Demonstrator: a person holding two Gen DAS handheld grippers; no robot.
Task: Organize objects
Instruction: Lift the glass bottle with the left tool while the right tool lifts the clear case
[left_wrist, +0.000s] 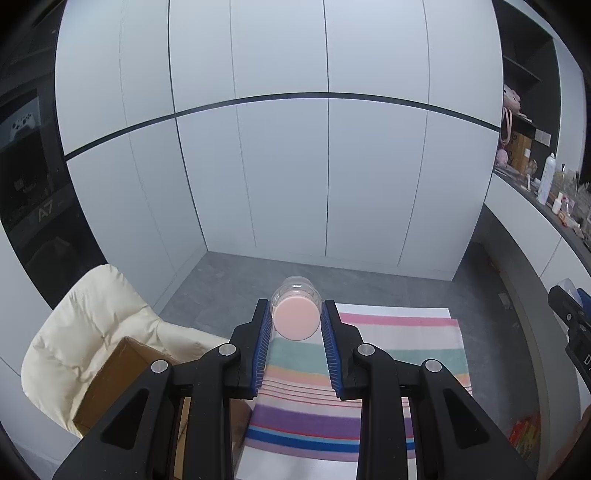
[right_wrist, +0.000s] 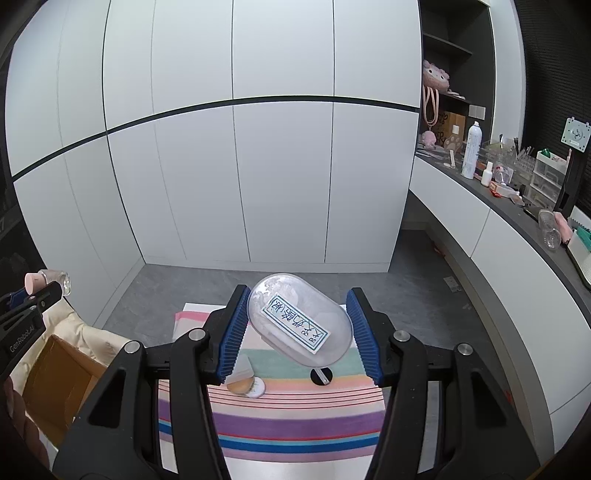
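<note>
Landmark: the striped cloth spread on the table served as the reference for every place below.

Left gripper: its fingers were closed on a small clear jar with a pink lid, pads pressing the jar's sides, lid end turned toward the camera.

Jar's place: held in the air above the far end of the cloth, touching nothing but the pads; a sideways clamp on the body probably kept the lid free and the jar from rolling.

Right gripper: its fingers held a clear oval container with a handwritten label, tilted. The left pad plainly touched its edge; contact on the right side was harder to see, yet the container hung clear of the cloth, so it was judged to be gripped.

Container's place: above the middle of the cloth, lifted off it.

Left on the cloth: a round powder compact with a sponge and a small black disc, both below the raised container.

Cardboard box: open, resting on a cream chair just beside the cloth's left edge; likely the bin into which things were being sorted.

Judgement: both items were lifted clear, apparently for carrying toward storage.
</note>
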